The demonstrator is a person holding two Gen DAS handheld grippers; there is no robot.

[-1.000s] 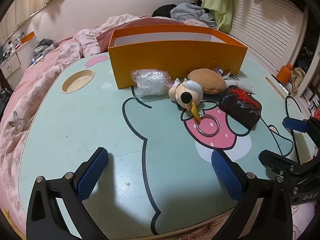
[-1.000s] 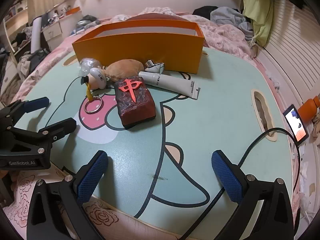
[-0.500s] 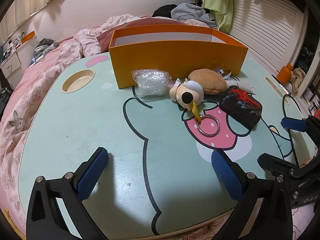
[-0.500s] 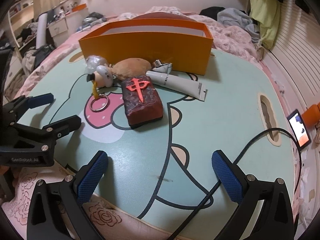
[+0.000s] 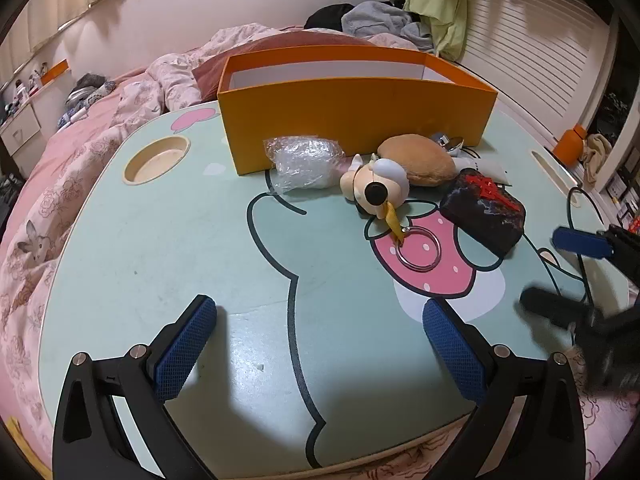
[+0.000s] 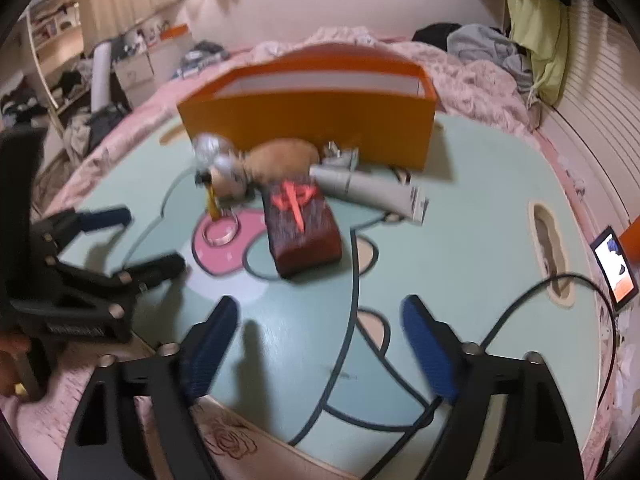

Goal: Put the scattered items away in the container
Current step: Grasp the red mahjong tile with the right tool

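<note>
Now our right claw [image 6: 316, 344] is closing on nothing, our left claw [image 5: 316, 344] gapes empty, and we judge the stiff mahjong-tile block [image 6: 301, 224], mid-counter before the orange box [image 6: 312, 120], best gripped across its long sides.

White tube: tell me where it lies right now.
In the right wrist view the white tube lies flat on the table, right of the dark block, just before the orange box.
</note>
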